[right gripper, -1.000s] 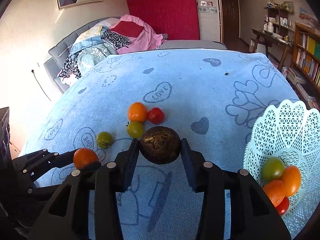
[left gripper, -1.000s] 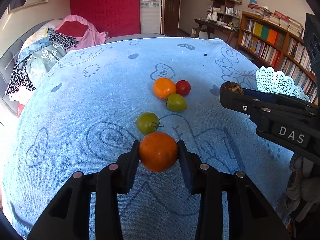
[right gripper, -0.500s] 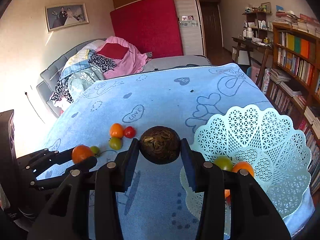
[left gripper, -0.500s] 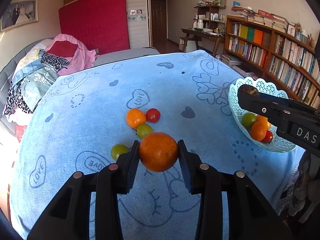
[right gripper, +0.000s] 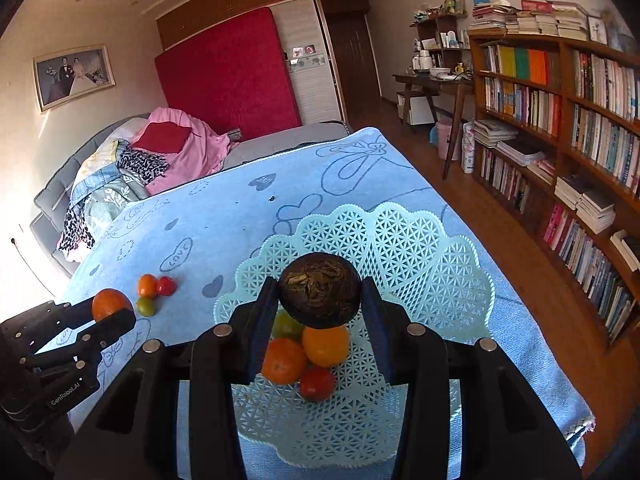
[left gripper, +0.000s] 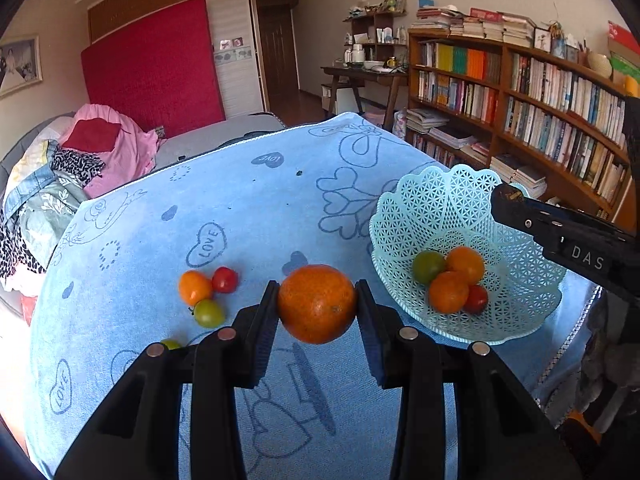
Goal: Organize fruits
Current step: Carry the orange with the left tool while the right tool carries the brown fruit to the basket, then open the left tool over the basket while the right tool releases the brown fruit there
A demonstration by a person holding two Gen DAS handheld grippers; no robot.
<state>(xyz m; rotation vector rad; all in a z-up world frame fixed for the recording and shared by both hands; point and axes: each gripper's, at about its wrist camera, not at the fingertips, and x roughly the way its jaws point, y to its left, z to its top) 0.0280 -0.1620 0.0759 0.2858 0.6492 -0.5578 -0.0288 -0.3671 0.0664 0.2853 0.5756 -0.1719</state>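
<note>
In the left wrist view, the left gripper (left gripper: pixel 317 305) is clamped on an orange (left gripper: pixel 317 303), one finger on each side, and holds it above the blue cloth (left gripper: pixel 248 208). The basket (left gripper: pixel 448 204) stands to the right, with four small fruits (left gripper: pixel 450 278) in its bottom. Three loose fruits (left gripper: pixel 206 290) lie on the cloth to the left, touching each other, and a small green one (left gripper: pixel 171 344) shows partly behind the left finger. The right gripper (left gripper: pixel 505 197) reaches over the far right rim of the basket.

In the right wrist view, the right gripper (right gripper: pixel 319 296) is closed on a dark brown round fruit (right gripper: pixel 319 295) and hangs directly above the basket (right gripper: pixel 420 248), over the pile of fruits (right gripper: pixel 308 354) inside. The left gripper (right gripper: pixel 110 310) with the orange (right gripper: pixel 110 305) is at the left, beside the loose fruits (right gripper: pixel 154 292).

The risk, I think, is the release. If the dark fruit falls from this height onto the pile, it can bounce or push a small fruit over the low rim. The basket looks light, so a touch from a finger may shift it toward the cloth edge on the right. Also both grippers go to the same basket and may collide.
</note>
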